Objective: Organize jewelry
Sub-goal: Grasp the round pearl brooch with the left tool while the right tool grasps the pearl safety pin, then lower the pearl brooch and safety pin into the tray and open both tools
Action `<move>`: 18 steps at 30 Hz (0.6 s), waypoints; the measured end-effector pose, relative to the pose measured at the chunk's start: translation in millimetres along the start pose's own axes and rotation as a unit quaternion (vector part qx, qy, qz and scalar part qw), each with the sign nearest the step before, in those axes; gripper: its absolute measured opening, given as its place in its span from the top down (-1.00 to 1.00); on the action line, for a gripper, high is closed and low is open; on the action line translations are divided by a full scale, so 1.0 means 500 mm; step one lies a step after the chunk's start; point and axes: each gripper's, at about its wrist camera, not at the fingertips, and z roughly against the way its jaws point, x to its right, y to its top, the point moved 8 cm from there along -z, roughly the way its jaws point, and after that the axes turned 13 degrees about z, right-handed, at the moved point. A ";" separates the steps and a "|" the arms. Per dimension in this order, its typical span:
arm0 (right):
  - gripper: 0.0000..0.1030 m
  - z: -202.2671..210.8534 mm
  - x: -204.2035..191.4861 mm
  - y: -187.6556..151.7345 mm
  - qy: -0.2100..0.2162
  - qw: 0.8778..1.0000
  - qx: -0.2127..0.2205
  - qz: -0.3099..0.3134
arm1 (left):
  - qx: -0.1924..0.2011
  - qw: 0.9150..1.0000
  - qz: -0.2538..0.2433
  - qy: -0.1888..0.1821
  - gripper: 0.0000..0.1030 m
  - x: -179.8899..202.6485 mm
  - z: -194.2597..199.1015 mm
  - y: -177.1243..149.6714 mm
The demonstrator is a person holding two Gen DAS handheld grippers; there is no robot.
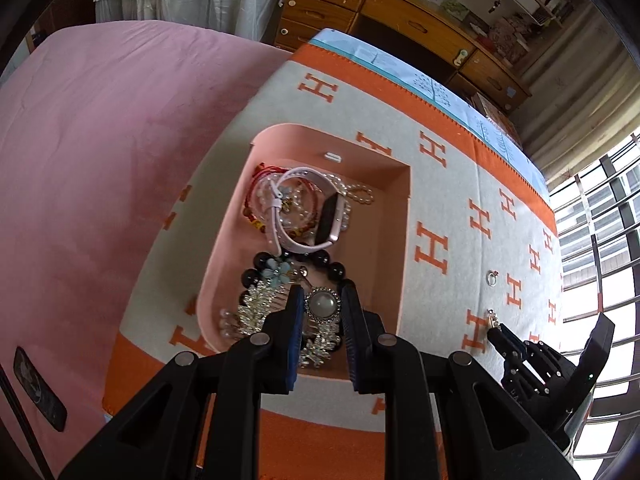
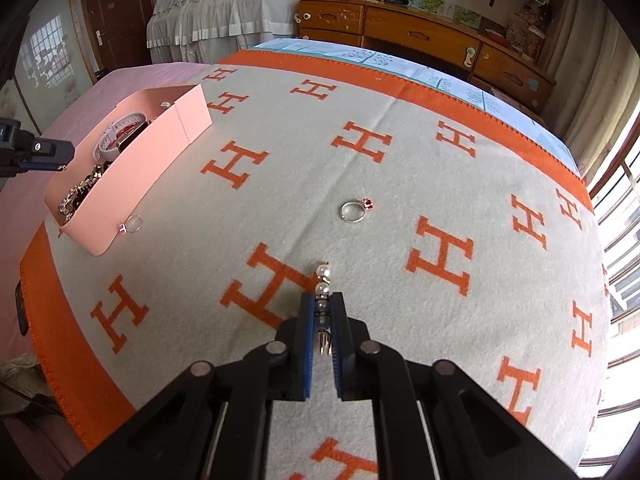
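Closest to the lens in the right wrist view, the right gripper (image 2: 321,308) is clamping its jaws on a pearl hair clip (image 2: 322,286) that is lying on the H-patterned blanket (image 2: 440,184) at the lower centre. Beyond it, one red-stone ring (image 2: 355,210) is waiting in the middle, and a second ring (image 2: 132,225) is resting just beside the pink box (image 2: 176,120) at the left.

In the left wrist view, the left gripper (image 1: 322,300) is hanging over the box, jaws nearly together and holding nothing. Already inside are a pearl brooch (image 1: 322,305), black beads (image 1: 336,269) and a pink watch (image 1: 316,216). So I judge most is done; the clip and two rings are remaining.
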 end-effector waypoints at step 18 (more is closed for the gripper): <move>0.86 0.109 -0.197 0.329 0.181 0.976 0.108 -0.057 | -0.026 0.999 -0.018 -0.020 0.67 -0.065 -0.027 0.029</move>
